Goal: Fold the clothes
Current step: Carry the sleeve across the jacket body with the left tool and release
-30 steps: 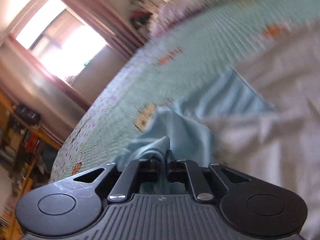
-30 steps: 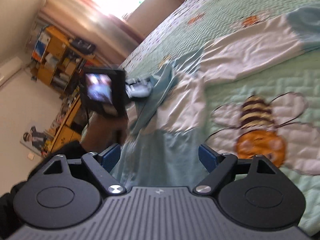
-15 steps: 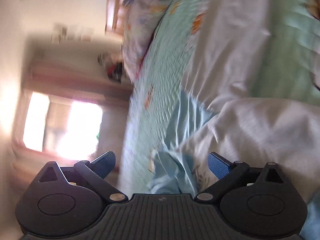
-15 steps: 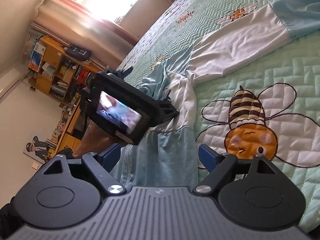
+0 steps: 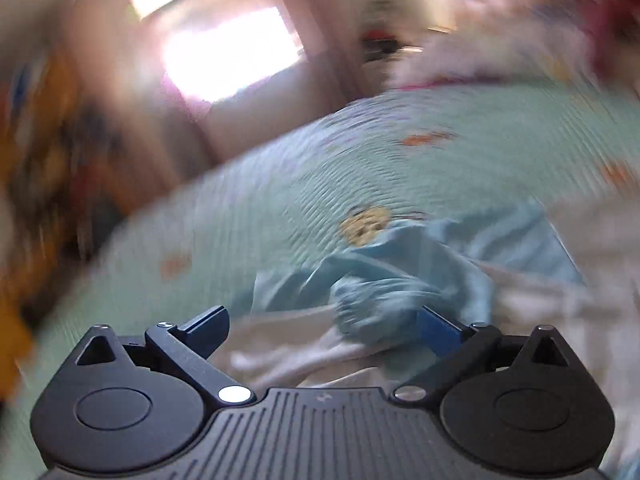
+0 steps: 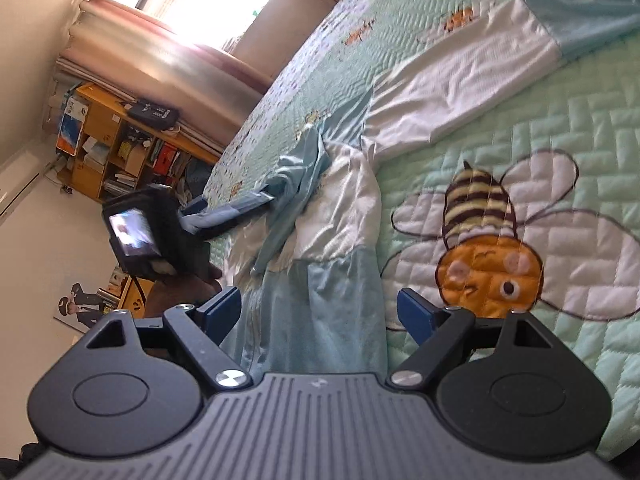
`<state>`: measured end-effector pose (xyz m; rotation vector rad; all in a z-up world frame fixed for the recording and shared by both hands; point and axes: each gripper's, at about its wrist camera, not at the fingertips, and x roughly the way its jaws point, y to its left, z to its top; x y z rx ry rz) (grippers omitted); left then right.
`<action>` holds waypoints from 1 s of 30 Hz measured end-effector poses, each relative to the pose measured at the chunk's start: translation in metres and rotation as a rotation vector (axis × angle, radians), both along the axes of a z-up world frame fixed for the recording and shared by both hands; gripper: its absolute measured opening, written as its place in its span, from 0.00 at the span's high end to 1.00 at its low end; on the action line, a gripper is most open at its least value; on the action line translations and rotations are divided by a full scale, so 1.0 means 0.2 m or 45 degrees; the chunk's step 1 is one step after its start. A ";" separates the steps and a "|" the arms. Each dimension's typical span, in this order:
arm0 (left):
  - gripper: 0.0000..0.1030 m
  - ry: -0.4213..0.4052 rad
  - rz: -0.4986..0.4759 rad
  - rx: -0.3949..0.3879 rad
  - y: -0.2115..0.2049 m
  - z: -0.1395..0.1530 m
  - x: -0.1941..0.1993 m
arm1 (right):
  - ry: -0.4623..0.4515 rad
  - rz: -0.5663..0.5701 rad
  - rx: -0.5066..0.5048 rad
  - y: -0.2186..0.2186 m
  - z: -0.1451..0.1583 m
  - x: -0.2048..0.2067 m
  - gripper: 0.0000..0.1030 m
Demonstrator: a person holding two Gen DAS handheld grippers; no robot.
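A: Judging by how it drapes and puckers on the bed (image 6: 552, 92), the garment (image 6: 344, 216) looks light, thin and floppy, maybe a little slick where the white panel shines. It won't hold a shape; lift one point and the rest should sag and trail.

B: Where is it against each gripper?

A: The pale blue hem panel runs straight ahead of the right gripper (image 6: 318, 312) and passes between its spread fingers, which are released and pinch nothing. The white body and long sleeve (image 6: 460, 76) stretch away ahead and to the right. In the blurred left wrist view, a bunched blue fold (image 5: 384, 300) sits just ahead of the left gripper (image 5: 322, 326), nearer its right finger. That gripper is also wide open; I see no pad pressing cloth, though the right one may be brushing it.

B: Best place to take hold?

A: I'd say an edge or corner, such as the hem ahead of the right gripper or the sleeve cuff (image 6: 580, 12) far ahead, pinching a single layer at a seam so it doesn't slide out.

B: Counts?

A: One garment, blue and white. Two grippers. One bed, its quilt showing one large embroidered bee (image 6: 488, 248) right of the right gripper.
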<state>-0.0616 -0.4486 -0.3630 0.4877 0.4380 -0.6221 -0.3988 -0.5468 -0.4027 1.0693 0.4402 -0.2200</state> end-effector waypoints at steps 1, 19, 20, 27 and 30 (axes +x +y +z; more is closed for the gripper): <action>0.03 0.046 0.028 -0.012 0.00 -0.01 0.04 | 0.005 0.004 0.003 0.00 -0.01 0.00 0.17; 0.06 -0.216 -0.176 -0.033 -0.16 -0.10 -0.36 | 0.048 -0.008 0.047 0.01 -0.09 -0.01 0.17; 0.09 -0.102 -0.071 -0.098 -0.09 -0.09 -0.25 | 0.048 -0.009 0.056 0.01 -0.09 -0.01 0.17; 0.11 0.117 0.252 -0.155 0.02 -0.09 0.14 | 0.051 -0.002 0.081 0.00 -0.12 0.00 0.17; 0.14 0.164 0.213 -0.042 -0.11 -0.12 0.18 | 0.046 -0.006 0.107 -0.01 -0.14 -0.01 0.17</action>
